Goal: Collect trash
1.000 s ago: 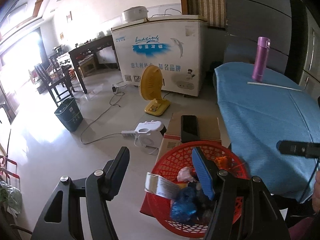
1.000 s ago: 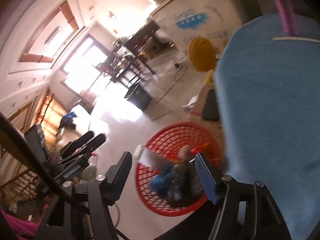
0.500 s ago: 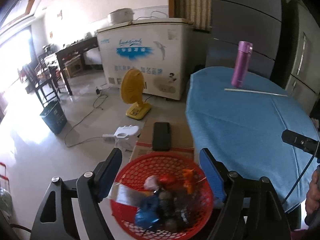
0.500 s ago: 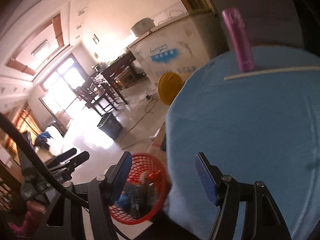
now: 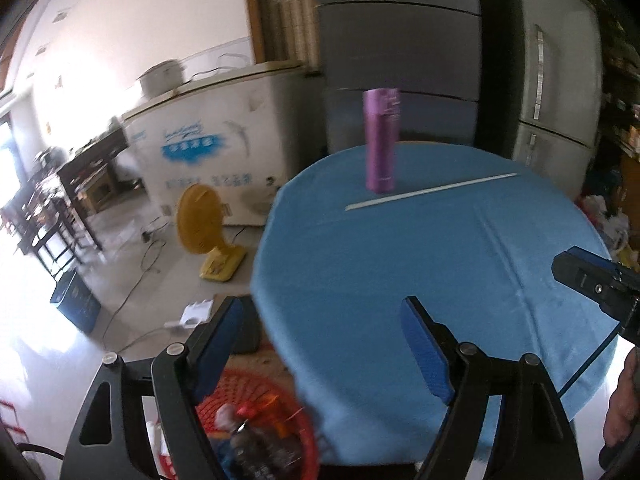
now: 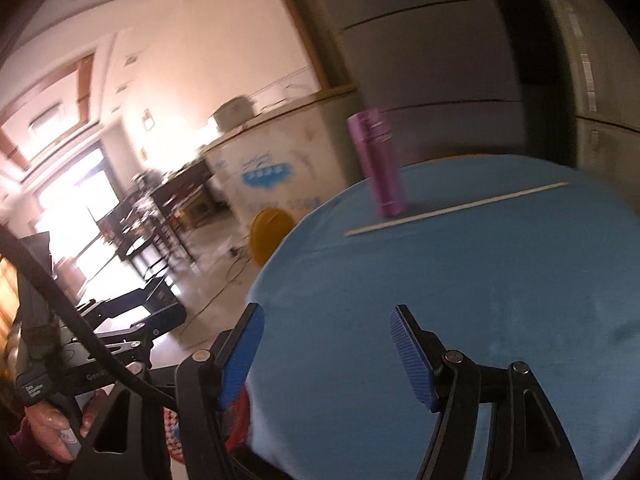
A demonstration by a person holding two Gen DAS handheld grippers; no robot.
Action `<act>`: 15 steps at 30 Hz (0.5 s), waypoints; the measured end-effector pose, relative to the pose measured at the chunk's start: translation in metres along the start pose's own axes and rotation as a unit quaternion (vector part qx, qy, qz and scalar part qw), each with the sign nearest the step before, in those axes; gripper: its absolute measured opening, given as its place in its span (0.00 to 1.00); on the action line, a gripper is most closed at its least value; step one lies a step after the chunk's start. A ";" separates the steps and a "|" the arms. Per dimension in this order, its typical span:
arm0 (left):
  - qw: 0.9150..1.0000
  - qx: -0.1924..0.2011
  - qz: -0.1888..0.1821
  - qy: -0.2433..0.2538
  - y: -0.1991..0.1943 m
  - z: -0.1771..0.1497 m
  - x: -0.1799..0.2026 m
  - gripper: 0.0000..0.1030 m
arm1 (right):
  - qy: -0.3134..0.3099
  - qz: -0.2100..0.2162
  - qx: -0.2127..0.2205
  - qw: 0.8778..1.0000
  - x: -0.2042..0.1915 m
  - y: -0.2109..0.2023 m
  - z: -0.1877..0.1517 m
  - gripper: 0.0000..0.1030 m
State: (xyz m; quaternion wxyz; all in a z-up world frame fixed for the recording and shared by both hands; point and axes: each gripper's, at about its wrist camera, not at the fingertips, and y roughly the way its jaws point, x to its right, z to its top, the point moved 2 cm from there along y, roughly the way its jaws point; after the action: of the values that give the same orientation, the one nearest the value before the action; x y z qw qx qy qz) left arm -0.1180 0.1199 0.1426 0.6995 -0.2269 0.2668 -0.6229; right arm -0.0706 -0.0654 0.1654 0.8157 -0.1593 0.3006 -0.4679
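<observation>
The left gripper (image 5: 322,340) stands wide open with nothing between its blue-padded fingers (image 5: 426,350); its jaws frame the near-left edge of the round table covered in a blue cloth (image 5: 420,264). The right gripper (image 6: 326,344) is likewise parted, moderately wide, and holds nothing, its blue pads (image 6: 412,356) hanging over the cloth near the table's near edge.

The task's thing, a red plastic mesh basket (image 5: 264,412) holding crumpled trash, sits on the floor just beside the table's near-left edge, partly tucked under the cloth's overhang and partly hidden behind the left gripper's left finger. In the right wrist view only a red sliver of it shows at the same edge (image 6: 240,420).

On the table's far side a tall purple cylindrical flask (image 5: 382,140) stands upright, and a long thin white stick (image 5: 432,191) lies flat just in front of it, running toward the far-right edge.

On the floor beyond the table's left edge stand a small yellow fan (image 5: 208,236) and a white chest freezer with blue lettering (image 5: 208,148). A tall grey refrigerator (image 5: 556,80) stands behind the far-right edge. The views are blurred.
</observation>
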 end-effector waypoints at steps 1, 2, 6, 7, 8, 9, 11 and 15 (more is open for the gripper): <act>1.000 0.003 -0.003 0.006 0.000 0.006 0.008 0.79 | 0.008 -0.011 0.007 1.000 0.010 -0.009 0.003 0.68; 1.000 0.006 -0.005 0.013 -0.001 0.012 0.017 0.79 | 0.014 -0.020 0.013 1.000 0.019 -0.017 0.005 0.68; 0.999 0.019 -0.015 0.033 -0.005 0.032 0.049 0.79 | 0.031 -0.050 0.034 0.998 0.042 -0.040 0.015 0.68; 0.999 0.021 -0.018 0.038 -0.006 0.036 0.056 0.79 | 0.037 -0.056 0.040 0.997 0.048 -0.047 0.017 0.68; 0.999 0.024 -0.022 0.044 -0.008 0.039 0.064 0.79 | 0.042 -0.062 0.044 0.996 0.055 -0.054 0.018 0.68; 0.998 0.025 -0.025 0.049 -0.009 0.042 0.072 0.79 | 0.046 -0.066 0.048 0.996 0.059 -0.058 0.018 0.68; 0.997 0.028 -0.034 0.059 -0.011 0.048 0.086 0.80 | 0.052 -0.076 0.056 0.994 0.067 -0.070 0.018 0.68; 0.996 0.034 -0.040 0.078 -0.016 0.058 0.108 0.80 | 0.059 -0.095 0.072 0.991 0.081 -0.089 0.020 0.68</act>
State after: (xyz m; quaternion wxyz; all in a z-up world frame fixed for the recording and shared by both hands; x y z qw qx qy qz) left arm -0.0831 0.0098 0.1864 0.6585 -0.1644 0.2897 -0.6749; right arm -0.0862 -0.1811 0.2010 0.7576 -0.1003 0.2977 -0.5721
